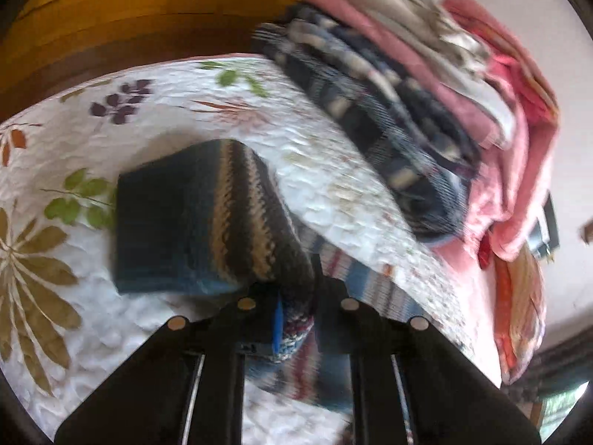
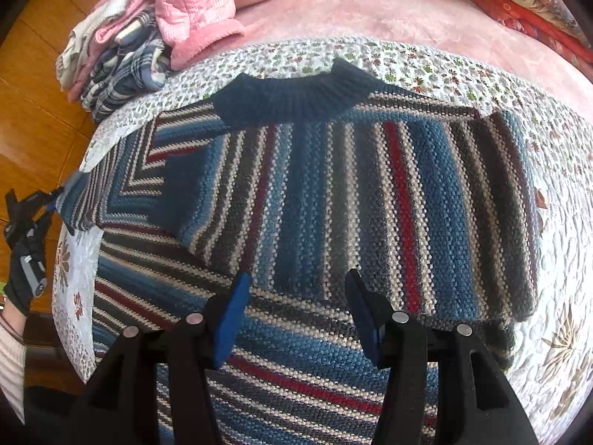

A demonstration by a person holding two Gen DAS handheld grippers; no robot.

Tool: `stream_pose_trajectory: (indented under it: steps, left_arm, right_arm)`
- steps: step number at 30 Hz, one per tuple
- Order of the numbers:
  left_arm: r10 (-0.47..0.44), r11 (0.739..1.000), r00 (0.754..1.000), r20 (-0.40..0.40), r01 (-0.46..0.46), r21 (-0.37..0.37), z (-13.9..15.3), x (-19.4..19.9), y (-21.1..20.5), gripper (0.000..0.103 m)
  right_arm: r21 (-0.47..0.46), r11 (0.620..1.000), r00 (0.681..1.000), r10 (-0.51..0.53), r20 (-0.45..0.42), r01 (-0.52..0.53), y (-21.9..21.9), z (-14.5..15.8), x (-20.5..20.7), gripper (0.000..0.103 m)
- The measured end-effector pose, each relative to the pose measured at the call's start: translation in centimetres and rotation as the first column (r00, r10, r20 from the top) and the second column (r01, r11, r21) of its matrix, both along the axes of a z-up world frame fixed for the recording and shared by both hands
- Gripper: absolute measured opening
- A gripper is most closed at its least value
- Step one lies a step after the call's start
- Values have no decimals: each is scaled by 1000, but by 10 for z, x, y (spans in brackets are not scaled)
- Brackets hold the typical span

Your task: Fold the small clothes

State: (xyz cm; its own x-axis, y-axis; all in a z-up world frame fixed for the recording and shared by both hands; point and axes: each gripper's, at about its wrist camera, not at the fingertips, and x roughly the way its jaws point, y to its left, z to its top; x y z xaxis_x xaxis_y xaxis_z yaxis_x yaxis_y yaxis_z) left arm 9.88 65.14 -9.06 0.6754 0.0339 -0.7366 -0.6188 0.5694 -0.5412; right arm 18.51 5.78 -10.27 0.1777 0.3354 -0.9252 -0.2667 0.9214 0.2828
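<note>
1. The knitted sweater striped in blue, grey, cream and dark red [image 2: 333,193], with a ribbed navy collar [image 2: 296,100], lies spread on the white quilted bedcover printed with leaves and flowers [image 2: 563,296]. Both sleeves are folded in across the body.
2. The left gripper [image 1: 296,296] has its black fingers closed on a bunched bit of the sweater's knit. In the right wrist view it sits at the sweater's left edge [image 2: 48,200], held by a hand in a black glove [image 2: 22,270].
3. In the left wrist view a dark-cuffed striped sleeve [image 1: 192,222] drapes up from those fingers, raised off the bedcover [image 1: 74,296].
4. The right gripper [image 2: 296,296] hovers over the lower body of the sweater, its blue-padded fingers [image 2: 233,315] spread wide, gripping nothing.
5. A pile of folded clothes in pink, grey and blue plaid [image 2: 129,44] rests at the far left corner of the bedcover, beside a pink plush blanket [image 2: 426,15].
6. Orange wooden floor [image 2: 33,104] shows beyond the bed.
</note>
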Motion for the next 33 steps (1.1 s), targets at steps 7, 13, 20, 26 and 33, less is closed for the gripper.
stream_pose_trajectory:
  steps: [7,13,20,26,33]
  left_arm:
    - [-152,988,987,52,152,13,27,26,-73,10]
    - [-289,957,954,76,289,15,32,49,-145,10]
    - [-440,898,897,48,440,13,9,72,-222,11]
    - [-480,877,876,-42,480,-14,-29,75,-242,14]
    - [-453,890,878,-158,434,-141,-59,65,-240,19]
  right_arm:
    - [-12,1000,1000,6,11,-6,0,3,3,54]
    - [4,1000,1000,-8,14,8,-7,6,6,54]
    - [-6,1000,1000,-11,8,11,-10,3,8,54]
    - [-22,1000,1000,-7,-8,7,-11,-4,8,54]
    - [-29,1000,1000,-7,-27,7,-8,-11,7,54]
